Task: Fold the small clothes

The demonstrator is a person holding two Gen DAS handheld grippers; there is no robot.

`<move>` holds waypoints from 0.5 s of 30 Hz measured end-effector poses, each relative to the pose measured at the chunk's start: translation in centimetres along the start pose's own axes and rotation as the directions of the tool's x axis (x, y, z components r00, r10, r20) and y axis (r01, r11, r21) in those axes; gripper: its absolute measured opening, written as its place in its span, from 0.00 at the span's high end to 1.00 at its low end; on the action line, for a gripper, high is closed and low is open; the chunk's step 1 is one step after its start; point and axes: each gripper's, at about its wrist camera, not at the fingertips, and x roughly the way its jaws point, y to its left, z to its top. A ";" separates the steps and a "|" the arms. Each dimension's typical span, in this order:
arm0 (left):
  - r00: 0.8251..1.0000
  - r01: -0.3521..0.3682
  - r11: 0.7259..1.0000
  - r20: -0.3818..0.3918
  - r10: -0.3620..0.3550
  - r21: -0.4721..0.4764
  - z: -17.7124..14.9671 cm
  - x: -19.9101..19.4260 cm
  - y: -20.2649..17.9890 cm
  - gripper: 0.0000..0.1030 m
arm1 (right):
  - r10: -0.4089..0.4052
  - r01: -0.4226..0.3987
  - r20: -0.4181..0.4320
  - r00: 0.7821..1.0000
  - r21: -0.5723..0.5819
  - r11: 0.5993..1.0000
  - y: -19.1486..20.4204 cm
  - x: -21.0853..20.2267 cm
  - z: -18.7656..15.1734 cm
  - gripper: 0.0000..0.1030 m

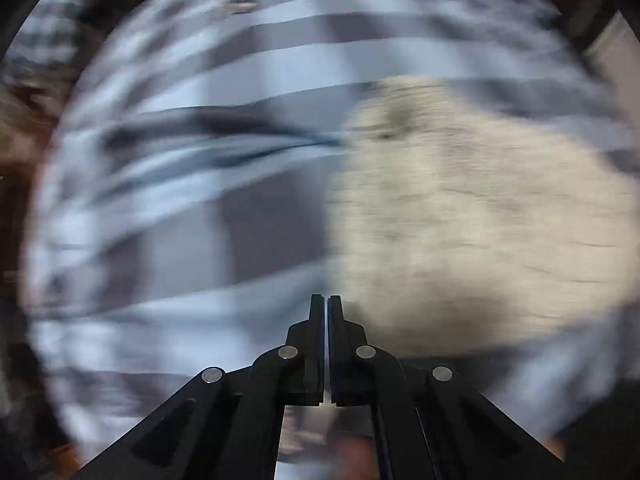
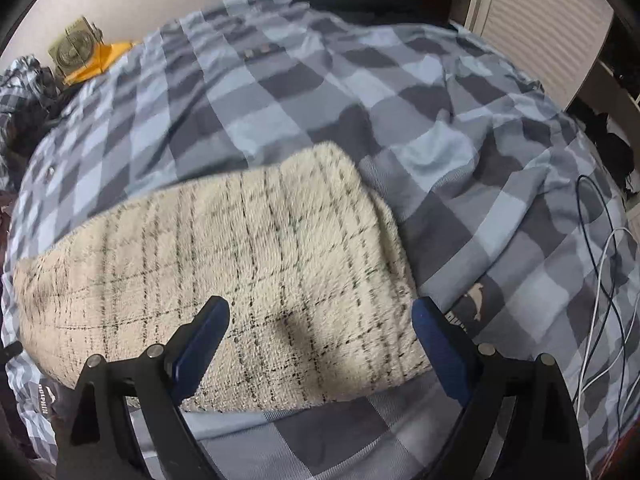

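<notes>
A cream fuzzy garment with thin dark check lines (image 2: 240, 272) lies folded on a blue-and-grey checked bedcover (image 2: 320, 92). My right gripper (image 2: 320, 320) hangs over the garment's near right part, its blue-padded fingers wide open and nothing between them. The left wrist view is heavily motion-blurred: the cream garment (image 1: 472, 216) fills its right half and the checked bedcover (image 1: 168, 208) its left. My left gripper (image 1: 326, 300) is shut, the black jaws together with nothing visible between them, just left of the garment's edge.
A white cable and a dark cable (image 2: 600, 280) trail over the bedcover at the right. A small fan (image 2: 74, 50) and an orange item (image 2: 102, 60) sit by the wall at the far left. Dark clothing (image 2: 368, 4) lies at the bed's far end.
</notes>
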 end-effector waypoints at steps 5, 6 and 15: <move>0.981 0.036 0.995 0.194 -0.017 -0.094 1.0 -4.1 1.1 0.98 | -0.018 0.018 0.014 1.000 0.030 0.999 -0.7 -0.2 0.1 0.12; 0.969 0.064 0.995 0.245 -0.043 -0.076 1.1 -5.3 0.3 0.98 | -0.015 0.011 0.055 0.998 0.065 0.998 -1.4 -1.2 0.2 0.12; 0.911 0.241 0.950 0.290 -0.292 0.200 1.6 -7.5 -11.3 0.97 | 0.073 -0.086 0.071 0.995 0.195 0.977 -3.7 -0.7 1.1 0.12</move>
